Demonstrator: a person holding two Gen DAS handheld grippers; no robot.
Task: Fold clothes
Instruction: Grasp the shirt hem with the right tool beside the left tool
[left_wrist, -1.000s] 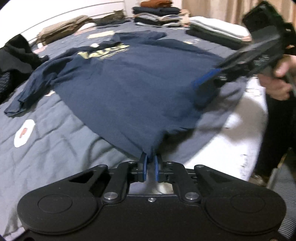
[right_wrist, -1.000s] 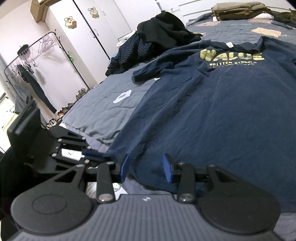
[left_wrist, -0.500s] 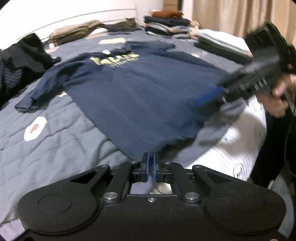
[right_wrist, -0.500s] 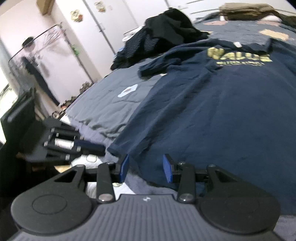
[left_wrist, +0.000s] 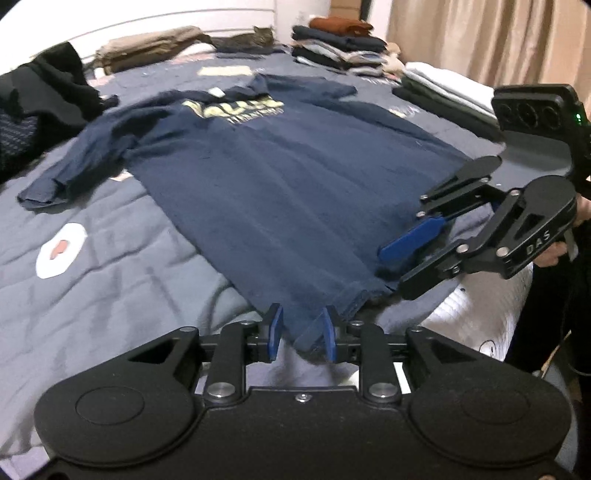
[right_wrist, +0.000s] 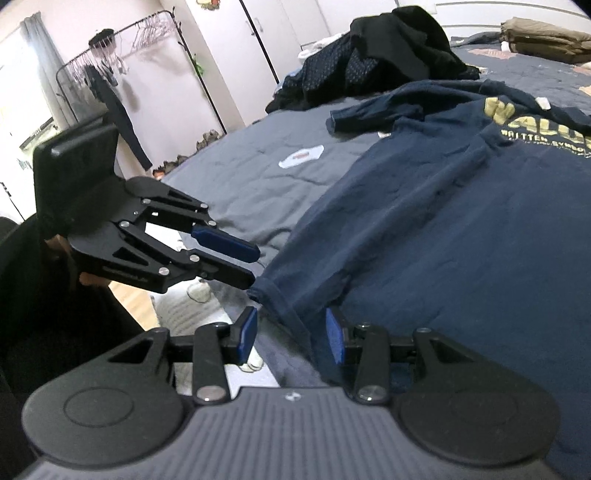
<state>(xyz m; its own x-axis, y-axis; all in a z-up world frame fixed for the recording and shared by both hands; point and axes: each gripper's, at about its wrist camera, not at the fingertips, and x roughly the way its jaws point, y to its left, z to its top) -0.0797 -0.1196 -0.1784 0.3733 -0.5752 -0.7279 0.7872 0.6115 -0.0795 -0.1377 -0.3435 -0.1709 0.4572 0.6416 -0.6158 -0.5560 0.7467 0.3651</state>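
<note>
Left gripper (left_wrist: 301, 332) is sitting parted with the shirt (left_wrist: 280, 177) hem corner between its fingers, not clamped. Right gripper (right_wrist: 291, 334) is also gaping wide at the hem, holding nothing. The shirt is lying flat, print up, on the bed (left_wrist: 110, 280). Judgement: pinch both hem corners fully before lifting, keeping the hem taut and level.

Place: a home bedroom.
Bed (left_wrist: 122, 280): grey-blue quilted cover filling the near scene.
Far edge: folded clothes stacks (left_wrist: 340, 44) and a tabby cat (left_wrist: 247, 38).
Right: beige curtains (left_wrist: 491, 40).
Left: clothes rack (right_wrist: 110, 70), white wardrobe doors (right_wrist: 273, 33).
</note>
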